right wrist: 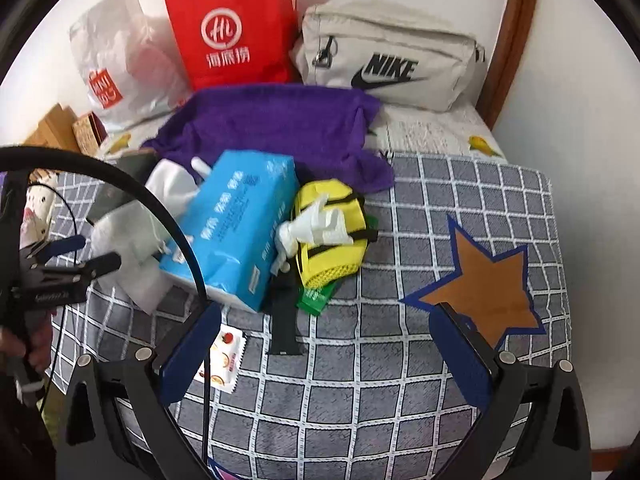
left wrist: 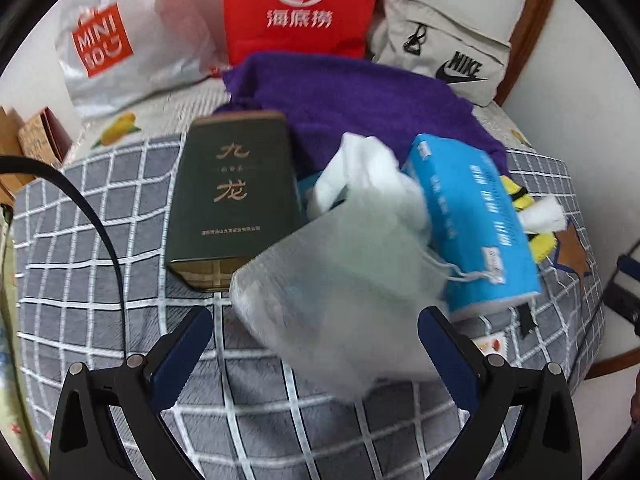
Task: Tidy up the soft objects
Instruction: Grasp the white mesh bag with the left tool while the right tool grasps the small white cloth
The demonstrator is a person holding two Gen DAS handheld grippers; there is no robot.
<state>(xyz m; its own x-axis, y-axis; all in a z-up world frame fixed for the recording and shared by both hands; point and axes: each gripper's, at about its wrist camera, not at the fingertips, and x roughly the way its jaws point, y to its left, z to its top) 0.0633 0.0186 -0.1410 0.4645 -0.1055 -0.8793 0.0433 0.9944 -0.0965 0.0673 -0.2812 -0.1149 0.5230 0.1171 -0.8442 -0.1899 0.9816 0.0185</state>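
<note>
Behind both wide-open, empty hand-held grippers (left wrist: 316, 344) (right wrist: 326, 344): MINISO bag (left wrist: 120, 40), NIKE pouch (right wrist: 384, 56).

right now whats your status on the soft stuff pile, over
Left gripper open, closing in on white mesh pouch. Right gripper open, empty, above checked blanket. Blue tissue pack and dark tin crowd the pouch.

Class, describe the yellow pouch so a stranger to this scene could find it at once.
Start at the purple towel on the checked blanket. Just below it lies the blue tissue pack; the yellow pouch sits against its right side. Only it is bright yellow with black straps and crumpled white tissue on top.
</note>
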